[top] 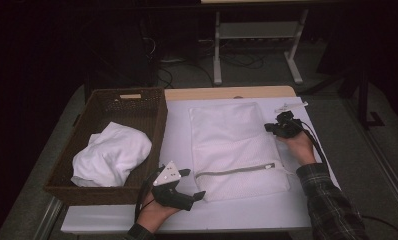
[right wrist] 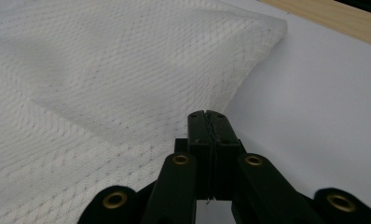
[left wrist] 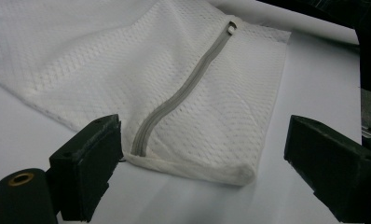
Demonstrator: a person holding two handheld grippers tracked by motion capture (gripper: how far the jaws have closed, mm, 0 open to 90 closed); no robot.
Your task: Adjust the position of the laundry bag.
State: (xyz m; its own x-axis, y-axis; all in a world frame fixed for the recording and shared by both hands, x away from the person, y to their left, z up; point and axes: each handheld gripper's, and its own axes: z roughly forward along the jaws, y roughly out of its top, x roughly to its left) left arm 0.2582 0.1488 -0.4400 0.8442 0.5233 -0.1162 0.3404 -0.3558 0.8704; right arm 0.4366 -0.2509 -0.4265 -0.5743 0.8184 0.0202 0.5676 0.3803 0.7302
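Note:
A white mesh laundry bag (top: 237,145) lies flat on the white table cover (top: 179,135), its grey zipper (top: 237,170) running along the near end. My left gripper (top: 193,184) rests at the bag's near-left corner with its jaws wide open. In the left gripper view that corner of the bag (left wrist: 174,70), where the zipper (left wrist: 183,88) ends, lies between the jaws of the left gripper (left wrist: 202,154) without touching them. My right gripper (top: 273,127) is at the bag's right edge, shut. In the right gripper view the right gripper (right wrist: 208,116) has its pads pressed together beside the bag (right wrist: 104,70), with nothing visibly between them.
A brown wicker basket (top: 157,130) stands at the left of the table and holds a bundle of white cloth (top: 112,152). A small white object (top: 292,106) lies at the back right. The wooden table edge (top: 227,93) runs along the back.

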